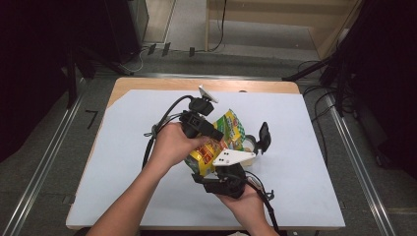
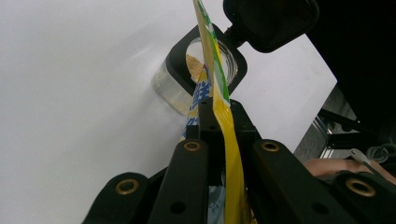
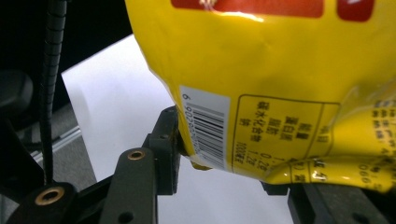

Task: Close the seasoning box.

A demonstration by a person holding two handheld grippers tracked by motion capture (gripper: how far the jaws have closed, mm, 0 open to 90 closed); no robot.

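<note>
- Nearest the person, in the high view, the right hand (image 1: 246, 199) comes up from the bottom edge holding the right gripper (image 1: 223, 173), which carries a pale three-cornered plate on top.
- The right gripper view shows its two black jaws standing either side of the lower corner of a yellow snack bag (image 3: 280, 93), by the barcode. The left jaw touches the bag; the right jaw's contact is hidden, but the jaws appear closed on that corner.
- Just beyond, in the high view, the snack bag (image 1: 216, 145) hangs tilted above the middle of the white table cover (image 1: 123, 162), held up between the two grippers. Its printing is yellow, green and red.
- The left hand (image 1: 172, 145) wraps around the left gripper (image 1: 214, 133), which meets the bag from the upper left.
- In the left gripper view, the jaws are pressed together on the thin edge of the bag (image 2: 219, 93), which runs straight up between them.
- Past that edge sits a small clear jar (image 2: 187, 79) with a square black collar and some pale, crumb-like powder inside. The bag's top edge is over the jar's mouth.
- The jar's black flip lid (image 2: 273, 21) stands swung back and open.
- In the high view the jar (image 1: 250, 143) rests on the cover just right of the bag, its lid (image 1: 264, 135) raised.
</note>
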